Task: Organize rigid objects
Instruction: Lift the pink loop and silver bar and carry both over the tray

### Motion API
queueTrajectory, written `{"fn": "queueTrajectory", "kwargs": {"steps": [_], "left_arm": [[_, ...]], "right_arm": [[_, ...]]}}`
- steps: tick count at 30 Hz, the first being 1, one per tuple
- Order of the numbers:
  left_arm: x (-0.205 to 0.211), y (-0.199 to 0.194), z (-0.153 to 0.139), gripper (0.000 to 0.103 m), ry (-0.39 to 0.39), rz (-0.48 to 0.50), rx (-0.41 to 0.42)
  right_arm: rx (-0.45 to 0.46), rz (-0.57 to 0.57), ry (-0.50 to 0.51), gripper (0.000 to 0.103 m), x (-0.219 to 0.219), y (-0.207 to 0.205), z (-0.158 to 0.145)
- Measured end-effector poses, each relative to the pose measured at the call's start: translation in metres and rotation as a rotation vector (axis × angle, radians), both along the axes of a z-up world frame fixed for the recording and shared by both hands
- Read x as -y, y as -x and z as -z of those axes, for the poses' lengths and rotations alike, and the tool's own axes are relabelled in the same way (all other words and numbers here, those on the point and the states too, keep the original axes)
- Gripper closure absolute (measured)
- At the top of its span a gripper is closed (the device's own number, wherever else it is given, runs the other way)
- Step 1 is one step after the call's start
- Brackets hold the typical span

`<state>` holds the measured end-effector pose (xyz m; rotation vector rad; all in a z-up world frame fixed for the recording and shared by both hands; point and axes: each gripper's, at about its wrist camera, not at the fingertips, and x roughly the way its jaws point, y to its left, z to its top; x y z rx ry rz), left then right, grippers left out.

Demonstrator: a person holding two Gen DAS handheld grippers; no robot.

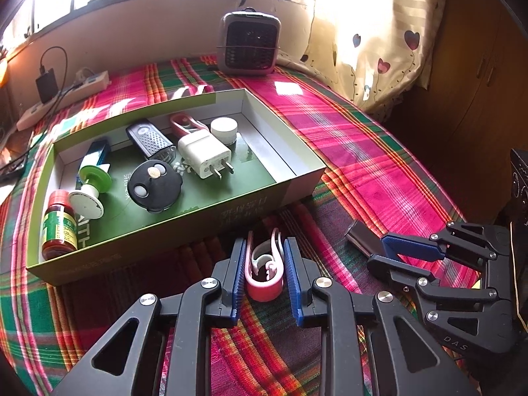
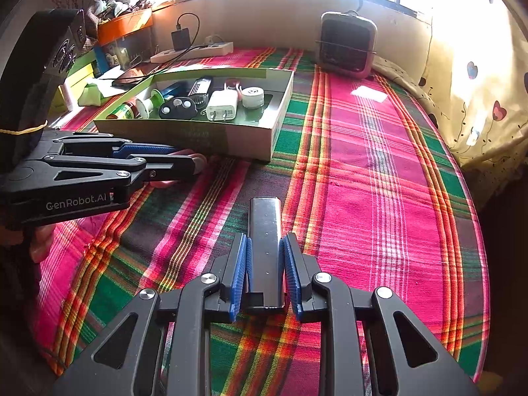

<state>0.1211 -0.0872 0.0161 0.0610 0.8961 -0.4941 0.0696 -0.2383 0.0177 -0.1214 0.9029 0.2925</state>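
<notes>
Left wrist view, bottom centre: left claw (image 1: 264, 250) straddling a pink clip (image 1: 265, 272), blue pads (image 1: 240, 272) flanking it on both sides, left pad touching the clip's edge, right pad just beside it. Cannot tell whether actually clamped. Clip lying on the plaid cloth (image 1: 356, 151), just below the near wall of the box (image 1: 184, 227), outside it.

Lower right of the same view: right claw (image 1: 376, 250) reaching in from the right, fingertips at a dark flat bar (image 1: 359, 236) resting on the cloth.

Right wrist view, bottom centre: right claw (image 2: 264, 241) framing that bar (image 2: 265, 231), which runs lengthwise between the pads (image 2: 238, 272) and sticks out beyond the tips toward mid-frame. Pads pressed close along both long edges; firm grip or mere contact, cannot tell. Bar flat on the cloth (image 2: 369, 171), well apart from the box (image 2: 231, 138).

Left middle of the right wrist view: left claw (image 2: 198, 161) seen side-on, the clip (image 2: 198, 160) peeking pink at its tips, close to the box's front wall.

Inside the box, centre-left of the left wrist view: red-capped bottle (image 1: 58, 227) at the lower left corner, green-and-white spool (image 1: 90, 188), round black fob (image 1: 155, 184), white plug (image 1: 206, 155), black torch (image 1: 150, 142), white puck (image 1: 224, 128).

Top centre: grey heater (image 1: 249, 43) at the cloth's far edge. Upper left: power strip (image 1: 62, 97).
</notes>
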Motion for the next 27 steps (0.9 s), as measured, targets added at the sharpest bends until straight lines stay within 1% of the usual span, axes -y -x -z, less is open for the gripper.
{"fn": "queueTrajectory", "kwargs": {"steps": [12, 21, 27], "left_arm": [[-0.011, 0.008, -0.008, 0.081, 0.017, -0.021, 0.014], [-0.024, 0.011, -0.021, 0.081, 0.026, -0.049, 0.039], [-0.034, 0.005, -0.032, 0.081, 0.042, -0.072, 0.047]], "right_arm": [[0.028, 0.01, -0.019, 0.079, -0.002, 0.005, -0.009], [0.055, 0.006, -0.024, 0.079, -0.007, 0.005, -0.022], [0.074, 0.008, -0.032, 0.079, -0.01, -0.001, -0.032]]}}
